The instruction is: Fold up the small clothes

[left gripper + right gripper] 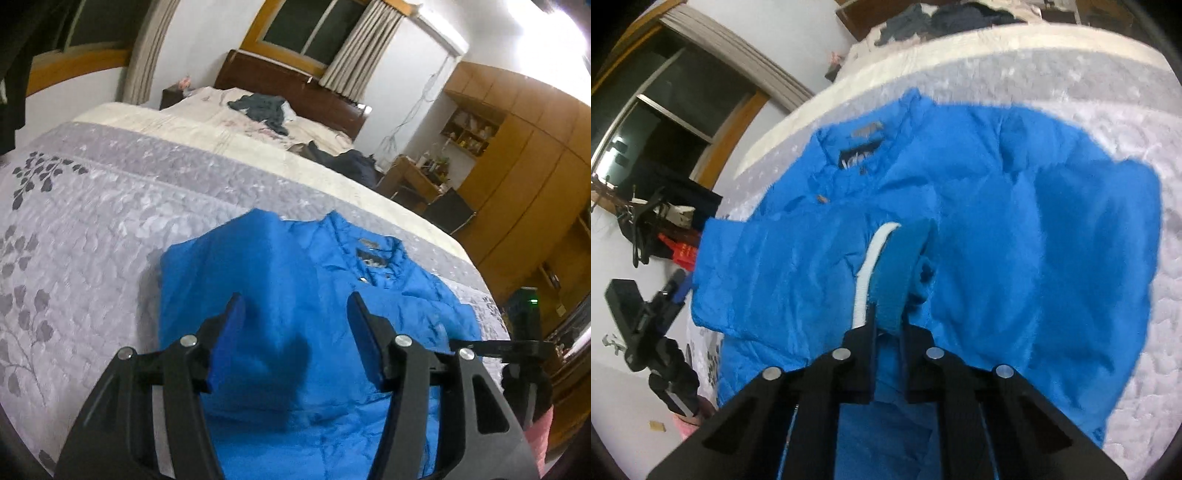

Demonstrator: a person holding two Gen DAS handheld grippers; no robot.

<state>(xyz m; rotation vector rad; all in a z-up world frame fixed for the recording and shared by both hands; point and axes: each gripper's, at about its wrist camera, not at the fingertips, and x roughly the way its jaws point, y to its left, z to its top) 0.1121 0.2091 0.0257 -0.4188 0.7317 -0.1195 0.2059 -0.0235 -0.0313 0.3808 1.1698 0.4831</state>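
Blue jacket (979, 229) lies spread, collar away, on the grey leaf-print bedspread (92, 221). Left gripper (295, 317) hovers over it, jaws wide apart, nothing between them. Right gripper (890, 314) is pinched tight on a white-edged strip of the jacket's fabric.

Bright blue jacket (1015, 229) on grey leaf-patterned bedspread (92, 221).

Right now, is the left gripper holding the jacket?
No, the left gripper is open above the blue jacket, fingers apart with nothing between them.
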